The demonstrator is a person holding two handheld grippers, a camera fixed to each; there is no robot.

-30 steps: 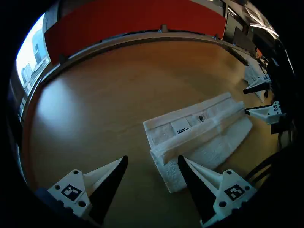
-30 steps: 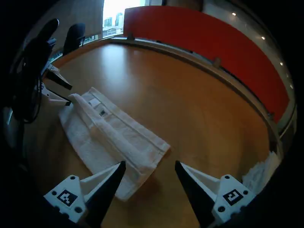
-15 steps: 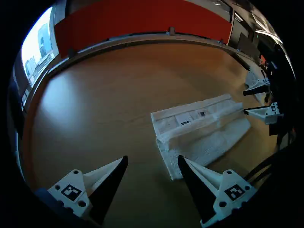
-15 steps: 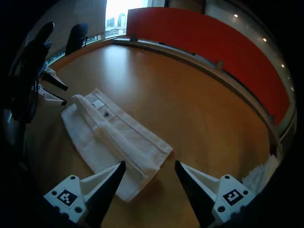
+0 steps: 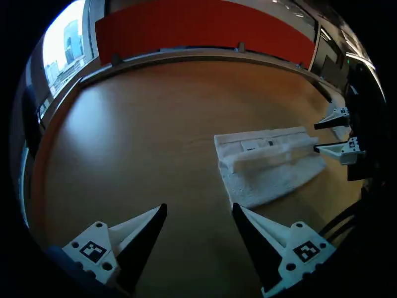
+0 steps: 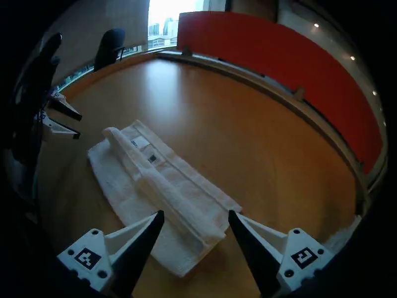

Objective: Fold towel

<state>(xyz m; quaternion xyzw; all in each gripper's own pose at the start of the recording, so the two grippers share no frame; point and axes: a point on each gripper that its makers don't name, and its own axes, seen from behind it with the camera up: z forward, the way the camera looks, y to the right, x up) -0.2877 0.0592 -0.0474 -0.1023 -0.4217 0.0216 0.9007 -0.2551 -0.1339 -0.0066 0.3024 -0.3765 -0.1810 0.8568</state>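
— Anything hard to make out?

— Plenty. In the right gripper view the left gripper (image 6: 79, 127) sits at the 9 o'clock rim, and what holds it is lost in shadow. A bit of white cloth (image 6: 342, 238) at 4 o'clock is cut off by the rim. Two small tags (image 6: 141, 143) on the towel (image 6: 159, 193) are too small to read.

— And the tongs?

— Both spread wide, pinching nothing. The right gripper (image 6: 195, 212) has the towel's near end showing in the gap between its fingers; I cannot tell whether they touch it. The left gripper (image 5: 198, 206) has bare wood ahead of it, with the towel (image 5: 268, 169) off toward 2 o'clock, well apart. Past it, at 3 o'clock, the right gripper (image 5: 316, 136) shows small, fingers parted, its tips just beside the towel's far end.

— How does the towel lie?

— Flat, partly folded, with a raised rolled ridge along its length. In the right gripper view it runs from 10 o'clock down to 6.

— The surface and room?

— A broad, glossy wooden table (image 5: 139, 139). Beyond its far edge stands a long red panel (image 5: 198, 25), a bright window (image 5: 64, 44) at 11 o'clock, and a dark chair (image 6: 110, 44) beside the window.
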